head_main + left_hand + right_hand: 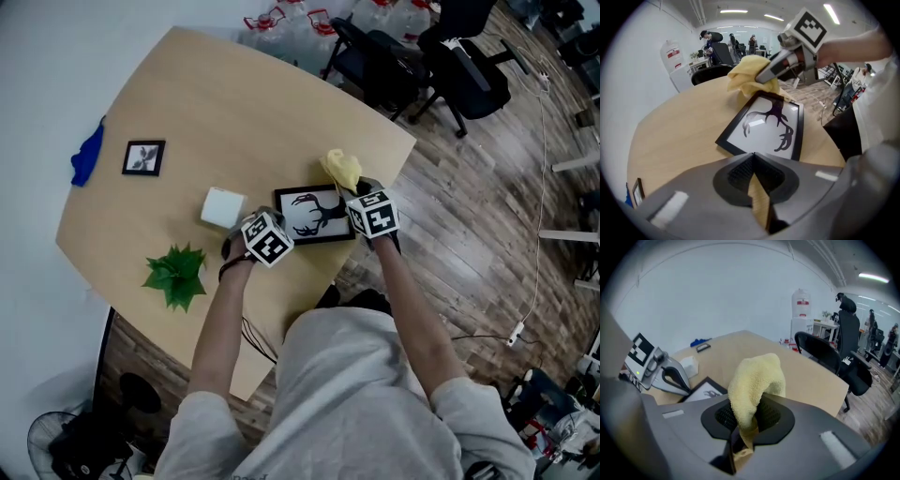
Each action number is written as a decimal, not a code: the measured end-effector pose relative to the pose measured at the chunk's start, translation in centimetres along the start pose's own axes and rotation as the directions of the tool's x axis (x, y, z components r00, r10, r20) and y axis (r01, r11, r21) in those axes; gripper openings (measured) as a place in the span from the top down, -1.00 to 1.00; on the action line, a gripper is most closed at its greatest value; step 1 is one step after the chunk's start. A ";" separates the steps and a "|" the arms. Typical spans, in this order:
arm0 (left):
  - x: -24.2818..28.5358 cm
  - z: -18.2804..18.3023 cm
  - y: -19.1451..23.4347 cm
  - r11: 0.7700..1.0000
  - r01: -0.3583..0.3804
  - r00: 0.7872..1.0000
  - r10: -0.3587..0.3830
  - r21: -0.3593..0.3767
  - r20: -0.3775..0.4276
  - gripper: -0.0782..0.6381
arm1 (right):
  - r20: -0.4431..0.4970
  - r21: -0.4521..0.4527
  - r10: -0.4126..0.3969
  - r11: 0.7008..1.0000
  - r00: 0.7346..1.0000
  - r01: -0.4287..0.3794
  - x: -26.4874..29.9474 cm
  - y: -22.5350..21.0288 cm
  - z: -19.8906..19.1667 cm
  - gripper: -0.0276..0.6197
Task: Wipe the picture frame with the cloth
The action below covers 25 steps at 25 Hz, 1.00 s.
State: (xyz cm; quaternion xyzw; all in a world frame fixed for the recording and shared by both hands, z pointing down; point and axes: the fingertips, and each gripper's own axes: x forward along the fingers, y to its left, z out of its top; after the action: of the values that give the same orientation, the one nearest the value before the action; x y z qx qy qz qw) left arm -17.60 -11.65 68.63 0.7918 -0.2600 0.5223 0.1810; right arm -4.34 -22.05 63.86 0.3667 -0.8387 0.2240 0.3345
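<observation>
Clamping the yellow cloth [755, 378], my right gripper [749, 412] sits at the flat picture frame's [314, 215] far-right corner. Its long side runs left-right. My left gripper [753, 158], closed empty, is beside its left end. One smaller frame [143, 157] lies well left.

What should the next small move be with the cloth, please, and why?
Probably lower the right gripper and drag the yellow cloth across the picture frame: the cloth is clamped in its jaws but sits only at one corner of the frame, with the rest of it bare.
</observation>
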 end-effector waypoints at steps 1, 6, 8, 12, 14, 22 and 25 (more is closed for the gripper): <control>0.1 0.0 -0.1 1.000 -0.002 1.000 0.002 0.016 -0.002 0.64 | -0.047 -0.014 -0.001 1.000 0.999 0.000 0.8 0.2 -1.2 0.76; 0.3 -0.1 -0.1 0.997 -0.026 0.999 0.028 0.073 -0.020 0.64 | -0.073 -0.043 -0.026 0.999 0.997 0.022 2.0 0.5 -2.7 0.76; 0.3 -0.2 0.0 0.998 -0.028 0.999 0.029 0.063 -0.013 0.64 | -0.078 -0.020 -0.025 1.000 0.997 0.024 1.9 0.5 -2.7 0.76; 0.2 -0.1 -0.1 0.998 -0.031 0.999 0.032 0.051 -0.010 0.64 | -0.071 -0.003 -0.024 1.000 0.997 0.024 1.7 0.5 -2.8 0.76; 0.2 0.0 -0.1 0.998 -0.032 0.999 0.033 0.051 -0.012 0.64 | -0.068 -0.002 -0.019 1.000 0.997 0.019 1.5 0.7 -3.0 0.76; 0.1 -0.1 0.0 1.000 -0.027 1.000 0.027 0.013 0.001 0.64 | -0.064 -0.002 0.003 1.000 0.998 -0.004 0.8 1.5 -4.0 0.76; 0.1 0.0 0.0 1.000 -0.026 1.000 0.026 0.001 0.008 0.64 | -0.059 0.002 0.012 1.000 0.998 -0.012 0.4 1.8 -4.5 0.76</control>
State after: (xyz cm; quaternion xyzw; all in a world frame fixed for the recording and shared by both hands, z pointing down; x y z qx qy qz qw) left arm -17.61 -11.66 68.69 0.7904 -0.2708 0.5217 0.1726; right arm -4.09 -18.28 66.96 0.3553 -0.8304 0.2372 0.3576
